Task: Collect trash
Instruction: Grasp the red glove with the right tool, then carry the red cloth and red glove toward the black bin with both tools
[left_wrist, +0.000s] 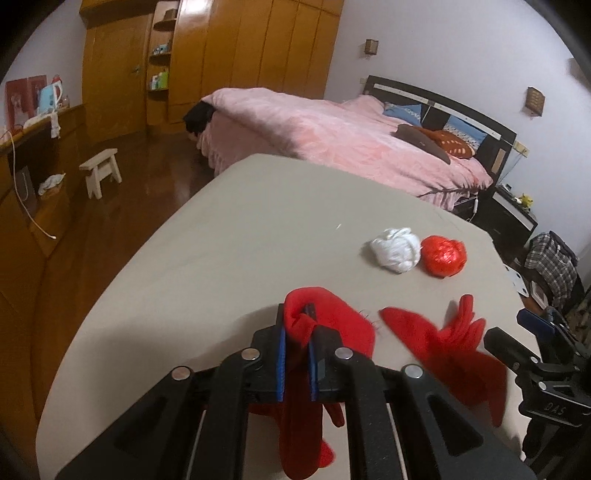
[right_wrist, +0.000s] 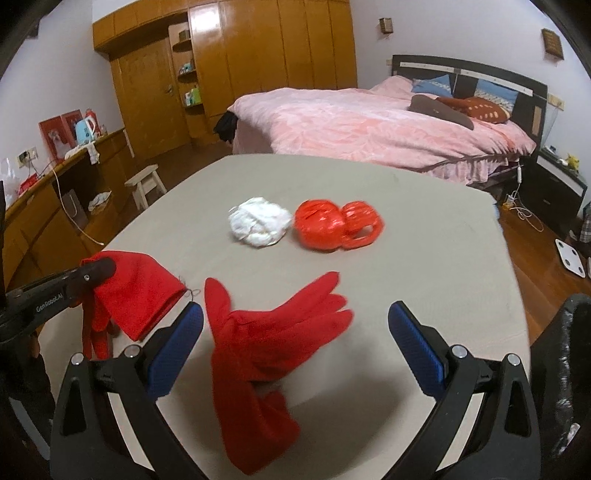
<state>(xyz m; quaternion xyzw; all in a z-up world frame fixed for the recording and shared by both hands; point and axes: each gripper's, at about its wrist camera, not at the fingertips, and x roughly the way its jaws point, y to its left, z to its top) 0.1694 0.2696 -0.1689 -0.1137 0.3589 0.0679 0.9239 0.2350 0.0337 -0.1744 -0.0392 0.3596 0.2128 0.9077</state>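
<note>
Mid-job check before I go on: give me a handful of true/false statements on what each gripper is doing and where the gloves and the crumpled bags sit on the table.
1. The left gripper is shut on a red glove. True.
2. The right gripper is shut on the second red glove. False: it is open, with that glove lying on the table between its fingers.
3. The white crumpled bag and the red crumpled bag lie side by side. True.
4. The crumpled bags lie nearer the grippers than the gloves do. False: they lie beyond the gloves.
5. A blue glove lies on the table. False: both gloves are red.
</note>
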